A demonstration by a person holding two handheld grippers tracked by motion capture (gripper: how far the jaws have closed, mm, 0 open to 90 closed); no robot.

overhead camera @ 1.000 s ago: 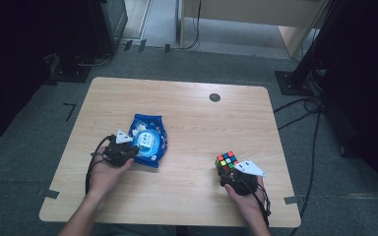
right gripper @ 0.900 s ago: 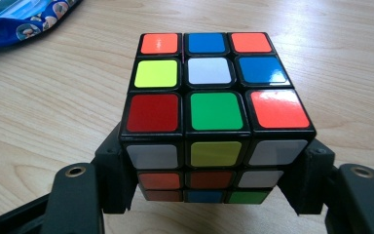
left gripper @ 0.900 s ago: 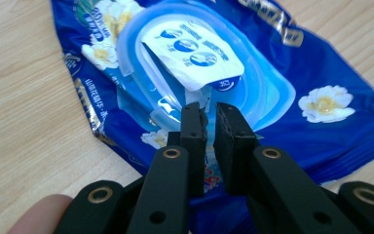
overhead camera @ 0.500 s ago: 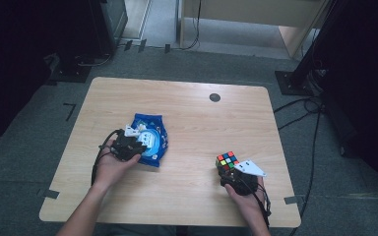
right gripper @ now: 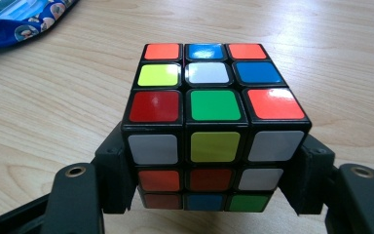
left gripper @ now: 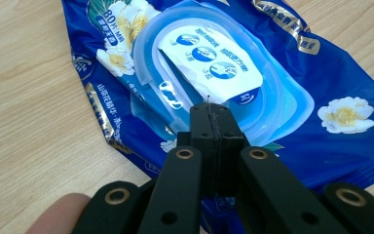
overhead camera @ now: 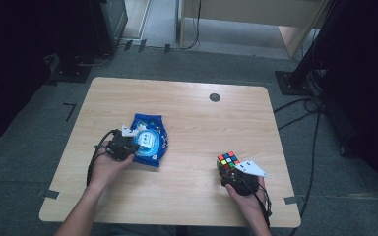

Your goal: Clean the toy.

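Though its lower row sits hidden, puzzle cube [right gripper: 214, 131] in right gripper [right gripper: 214, 195]; left gripper [left gripper: 217, 127] clenched, empty.

The tabletop [overhead camera: 187, 123] looks like pale wood-grain laminate, smooth with a soft sheen. The wet-wipe pack [left gripper: 316, 83] is thin glossy blue plastic film, creased and catching the light, with a clear, shiny moulded plastic lid [left gripper: 277, 92] and a smooth white printed sticker [left gripper: 209, 63] on it. The puzzle cube [right gripper: 214, 126] is glossy black plastic with slick coloured tiles, while the black fingers [left gripper: 214, 141] of the left gripper [left gripper: 214, 109] look matt, faintly ridged plastic with brassy metal rivets [left gripper: 185, 154]
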